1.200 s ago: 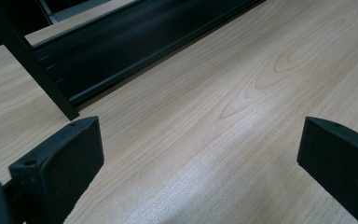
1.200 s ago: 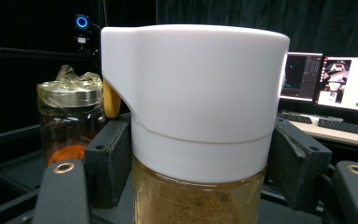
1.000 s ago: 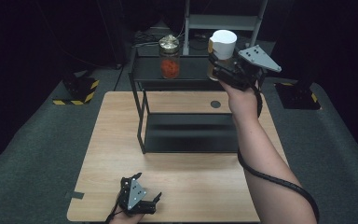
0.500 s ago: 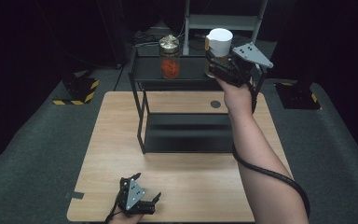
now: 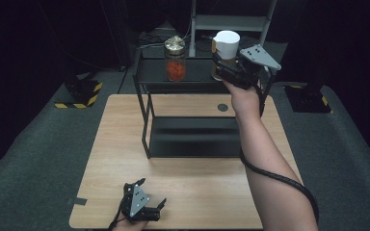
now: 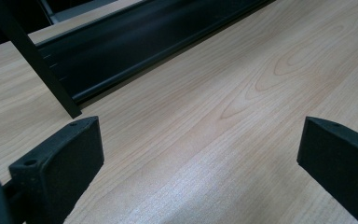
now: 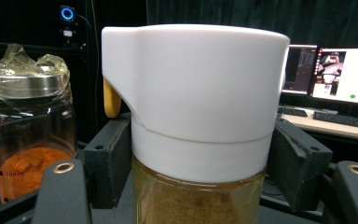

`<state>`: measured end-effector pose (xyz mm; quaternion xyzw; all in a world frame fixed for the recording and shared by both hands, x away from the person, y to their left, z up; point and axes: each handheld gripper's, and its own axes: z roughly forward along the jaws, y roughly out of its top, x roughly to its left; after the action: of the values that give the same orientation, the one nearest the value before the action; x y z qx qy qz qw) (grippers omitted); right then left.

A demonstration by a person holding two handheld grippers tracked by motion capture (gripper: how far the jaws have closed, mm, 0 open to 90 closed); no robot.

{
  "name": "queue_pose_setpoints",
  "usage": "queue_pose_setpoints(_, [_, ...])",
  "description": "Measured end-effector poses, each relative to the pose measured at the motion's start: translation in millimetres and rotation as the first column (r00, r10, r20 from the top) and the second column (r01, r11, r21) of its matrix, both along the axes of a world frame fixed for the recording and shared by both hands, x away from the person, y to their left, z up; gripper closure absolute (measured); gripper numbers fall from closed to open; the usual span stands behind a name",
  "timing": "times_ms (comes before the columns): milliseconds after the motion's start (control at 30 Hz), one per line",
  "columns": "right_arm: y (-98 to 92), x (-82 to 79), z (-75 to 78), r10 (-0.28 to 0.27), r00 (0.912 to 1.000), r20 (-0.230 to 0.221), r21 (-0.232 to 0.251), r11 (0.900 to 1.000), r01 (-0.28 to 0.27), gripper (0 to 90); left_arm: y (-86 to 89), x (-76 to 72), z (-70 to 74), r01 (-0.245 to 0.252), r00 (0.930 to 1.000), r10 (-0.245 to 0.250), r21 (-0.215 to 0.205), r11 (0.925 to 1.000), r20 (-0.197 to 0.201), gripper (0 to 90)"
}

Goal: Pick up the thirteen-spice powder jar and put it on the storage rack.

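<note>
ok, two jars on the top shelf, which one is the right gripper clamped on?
The white-capped jar of yellowish powder, right end of the rack's top shelf. The other jar has a metal lid and orange contents, standing free to its left.

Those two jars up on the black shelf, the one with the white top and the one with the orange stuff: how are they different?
The white-capped jar wears a tall white plastic cap and holds yellowish-brown powder; the glass jar has a flat metal lid under crinkled clear wrap and holds orange powder. The right gripper is clamped on the white-capped jar, while the glass jar stands free on the shelf. Both are upright, clear-walled and side by side.
</note>
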<state>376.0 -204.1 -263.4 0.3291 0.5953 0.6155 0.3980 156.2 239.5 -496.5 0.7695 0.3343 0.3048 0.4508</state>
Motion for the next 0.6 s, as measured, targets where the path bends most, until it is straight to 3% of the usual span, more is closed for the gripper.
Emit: queue_pose_setpoints(600, [3.4, 2.0, -6.9, -0.005, 1.0000, 0.008, 0.020, 1.000, 0.004, 27.5, 2.6, 0.4, -0.5, 0.002, 1.0000, -0.002, -0.013, 0.9999, -0.003, 0.6])
